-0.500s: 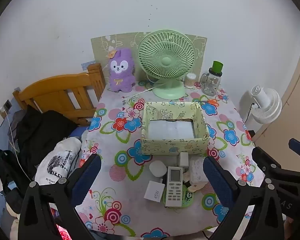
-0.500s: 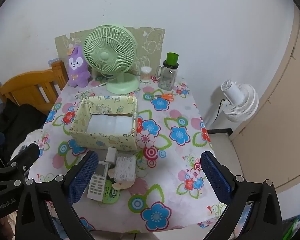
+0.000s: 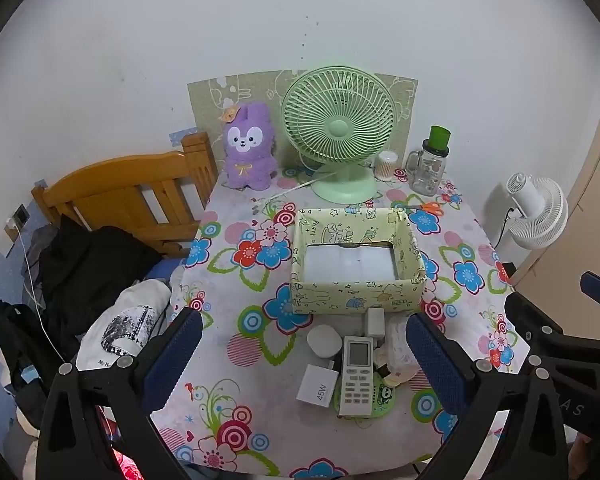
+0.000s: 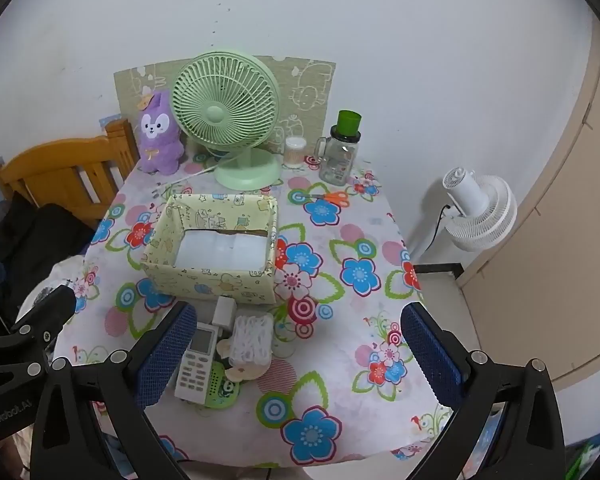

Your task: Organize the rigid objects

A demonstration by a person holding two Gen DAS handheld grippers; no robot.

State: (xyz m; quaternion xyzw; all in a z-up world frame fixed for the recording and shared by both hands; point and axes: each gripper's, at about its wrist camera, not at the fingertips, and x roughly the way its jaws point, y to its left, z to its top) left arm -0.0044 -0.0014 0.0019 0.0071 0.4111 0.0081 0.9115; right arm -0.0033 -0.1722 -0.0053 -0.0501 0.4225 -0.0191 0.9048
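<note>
A pale yellow patterned box (image 3: pixel 356 300) (image 4: pixel 212 280) stands open in the middle of the flowered table. In front of it lie a white remote (image 3: pixel 357 376) (image 4: pixel 196 364), a white 45W charger (image 3: pixel 318 390), a round white puck (image 3: pixel 323 342), a small white plug (image 3: pixel 375 322) (image 4: pixel 224 312), a white mesh pack (image 4: pixel 252 340) and a green frog coaster (image 3: pixel 384 396) (image 4: pixel 220 390). My left gripper (image 3: pixel 304 364) is open and empty above the near edge, around the pile. My right gripper (image 4: pixel 300 360) is open and empty, to the right of the pile.
At the back stand a green fan (image 3: pixel 340 132), a purple plush (image 3: pixel 248 148), a glass jar with green lid (image 3: pixel 430 164), a cotton swab tub (image 3: pixel 386 166) and orange scissors (image 3: pixel 430 208). A wooden headboard (image 3: pixel 132 196) and clothes are left; a white floor fan (image 3: pixel 536 212) is right.
Both grippers have barely moved; the view is nearly the same. Nothing on the table has shifted.
</note>
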